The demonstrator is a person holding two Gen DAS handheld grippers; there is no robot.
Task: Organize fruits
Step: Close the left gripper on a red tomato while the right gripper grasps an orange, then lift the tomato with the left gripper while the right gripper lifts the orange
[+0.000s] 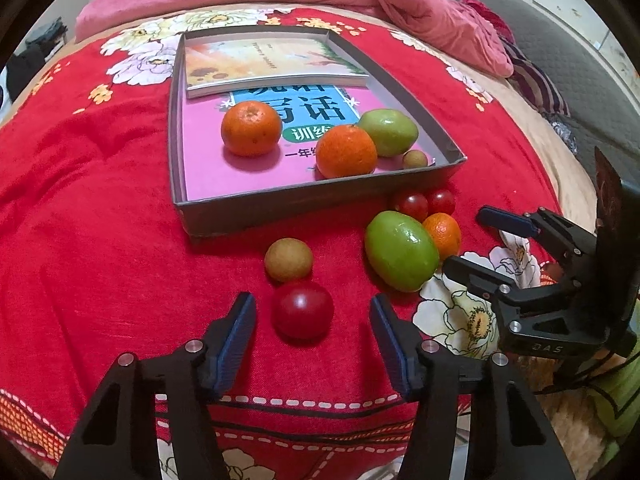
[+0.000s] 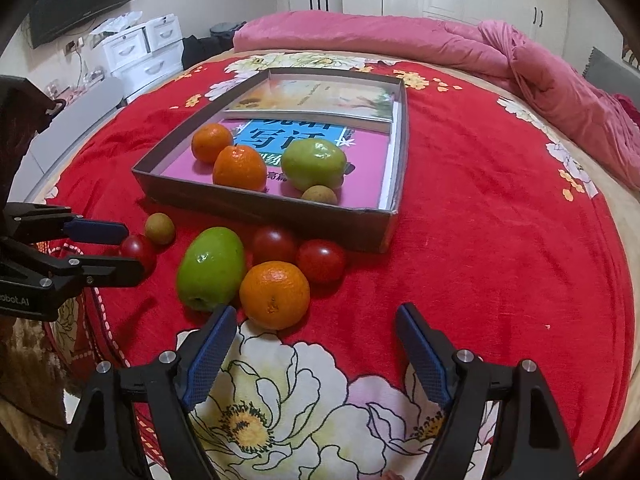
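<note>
Now your left gripper (image 1: 312, 316) straddles a red tomato (image 1: 303, 310) on the bed, fingers (image 1: 236, 336) spread either side of it and not yet pressing. It looks smooth, round and soft, so it may roll or squirt out; take it across its widest middle and squeeze gently. A small brown fruit (image 1: 288, 260) sits touching it just beyond, so keep the tips clear of that.

Your right gripper (image 2: 316, 356) hangs open and empty, just short of the orange (image 2: 275, 295). That one looks firmer with a dimpled peel, likely an easier grip. Beside it lie a green fruit (image 2: 211, 268), waxy and probably slick, and two more tomatoes (image 2: 298, 254).

The box (image 1: 320, 196) is just behind, already holding two oranges, a green fruit and a small brown one on top of books.

The red blanket (image 1: 100, 200) is plush and soft, so fruit will sink and wobble. Behind, a pink duvet (image 2: 400, 40), white wardrobes, drawers and a wall TV.
</note>
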